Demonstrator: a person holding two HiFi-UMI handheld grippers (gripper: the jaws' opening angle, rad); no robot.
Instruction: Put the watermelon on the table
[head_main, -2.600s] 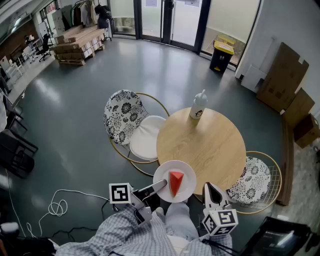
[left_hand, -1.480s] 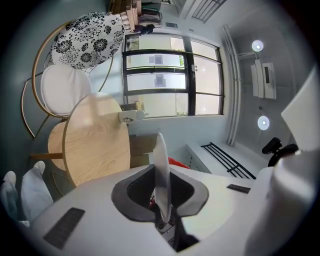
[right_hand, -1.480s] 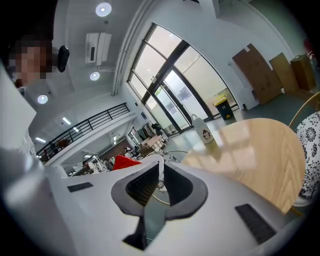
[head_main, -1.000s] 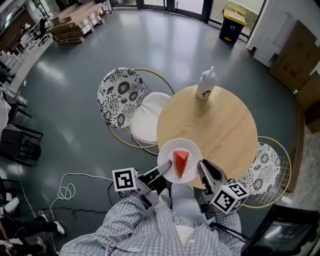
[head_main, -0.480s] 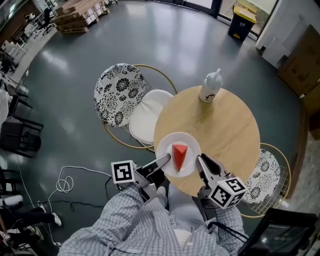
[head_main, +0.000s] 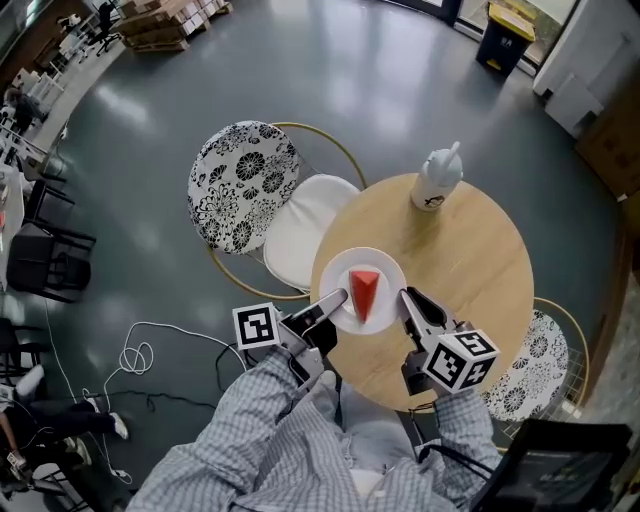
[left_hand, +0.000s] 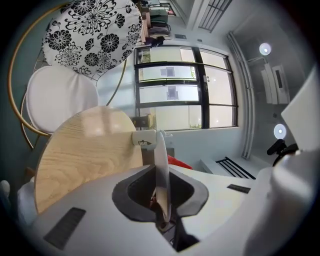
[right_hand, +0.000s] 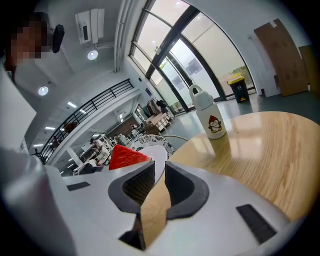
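A red watermelon wedge (head_main: 365, 292) lies on a white plate (head_main: 386, 273) held over the near-left part of the round wooden table (head_main: 470, 270). My left gripper (head_main: 338, 298) is shut on the plate's left rim, which shows edge-on between its jaws in the left gripper view (left_hand: 161, 171). On the plate's right rim my right gripper (head_main: 405, 296) is shut too. The right gripper view has the watermelon (right_hand: 127, 156) just past its jaws (right_hand: 159, 170). Whether the plate touches the tabletop is not visible.
A white bottle (head_main: 437, 180) with a red figure stands at the table's far side. A floral-backed chair (head_main: 243, 185) with a white cushion (head_main: 308, 232) is at the table's left, a second chair (head_main: 535, 355) at its right. A cable (head_main: 140, 355) lies on the floor.
The plate with the watermelon, held by both grippers, has moved forward from beyond the table's near edge to over the tabletop. The bottle has not moved.
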